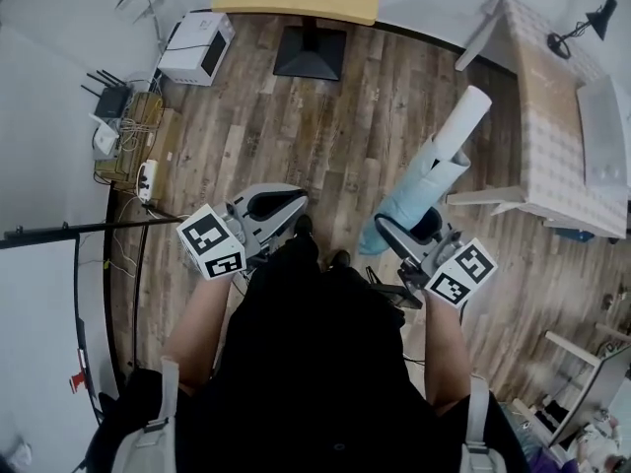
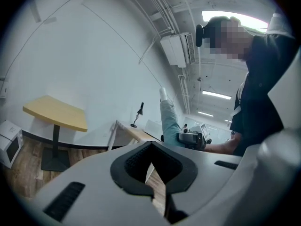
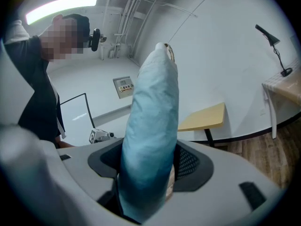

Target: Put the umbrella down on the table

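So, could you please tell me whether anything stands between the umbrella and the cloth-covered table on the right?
Nothing visible does. The umbrella, clamped in the right hand-held gripper, points toward the cloth-covered table, with only wooden floor between them. A desk lamp stands at the table's far end.

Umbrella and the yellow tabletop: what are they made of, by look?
Umbrella: looks like soft woven fabric, matte pale blue; it wrinkles and bulges in folds. Tabletop: likely wood or laminate, smooth matte yellow, thin flat edge; no grain visible, so can't tell which.
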`<act>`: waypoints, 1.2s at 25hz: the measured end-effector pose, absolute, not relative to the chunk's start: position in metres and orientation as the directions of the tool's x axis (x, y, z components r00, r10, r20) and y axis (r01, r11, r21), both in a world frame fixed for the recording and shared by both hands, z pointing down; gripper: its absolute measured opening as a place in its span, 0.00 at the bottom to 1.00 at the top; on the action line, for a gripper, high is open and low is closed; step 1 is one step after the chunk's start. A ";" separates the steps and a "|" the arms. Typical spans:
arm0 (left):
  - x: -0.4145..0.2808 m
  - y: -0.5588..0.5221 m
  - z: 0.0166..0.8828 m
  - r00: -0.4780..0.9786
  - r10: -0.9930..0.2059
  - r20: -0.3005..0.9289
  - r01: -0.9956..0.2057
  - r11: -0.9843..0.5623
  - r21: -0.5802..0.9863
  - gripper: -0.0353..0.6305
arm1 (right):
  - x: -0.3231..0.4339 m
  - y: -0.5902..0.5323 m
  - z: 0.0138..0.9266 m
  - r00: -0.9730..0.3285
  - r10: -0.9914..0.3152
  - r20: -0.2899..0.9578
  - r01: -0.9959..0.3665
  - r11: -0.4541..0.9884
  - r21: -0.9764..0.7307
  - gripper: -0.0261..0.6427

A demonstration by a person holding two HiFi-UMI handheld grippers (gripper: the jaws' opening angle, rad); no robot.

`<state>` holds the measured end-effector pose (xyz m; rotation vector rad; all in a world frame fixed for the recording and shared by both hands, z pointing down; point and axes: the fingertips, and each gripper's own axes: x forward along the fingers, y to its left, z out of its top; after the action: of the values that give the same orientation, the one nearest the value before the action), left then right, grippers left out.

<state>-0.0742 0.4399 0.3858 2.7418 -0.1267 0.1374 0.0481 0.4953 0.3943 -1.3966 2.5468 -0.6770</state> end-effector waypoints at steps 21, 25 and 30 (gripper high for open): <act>-0.089 0.272 0.391 0.997 -0.073 0.019 -0.074 -0.892 0.447 0.06 | 0.032 0.318 0.366 -0.565 -0.813 0.142 -0.780 0.470 -0.413 0.49; -0.074 0.257 0.396 0.995 -0.095 0.040 -0.103 -0.893 0.439 0.06 | 0.050 0.296 0.371 -0.588 -0.800 0.118 -0.762 0.500 -0.411 0.49; -0.049 0.227 0.395 0.987 -0.145 0.071 -0.162 -0.890 0.426 0.06 | 0.077 0.266 0.372 -0.628 -0.772 0.102 -0.736 0.546 -0.401 0.49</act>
<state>-0.0489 0.2275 0.3947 2.6876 -0.2182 0.0515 0.0773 0.2664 0.3715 -1.3131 2.6854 -0.6336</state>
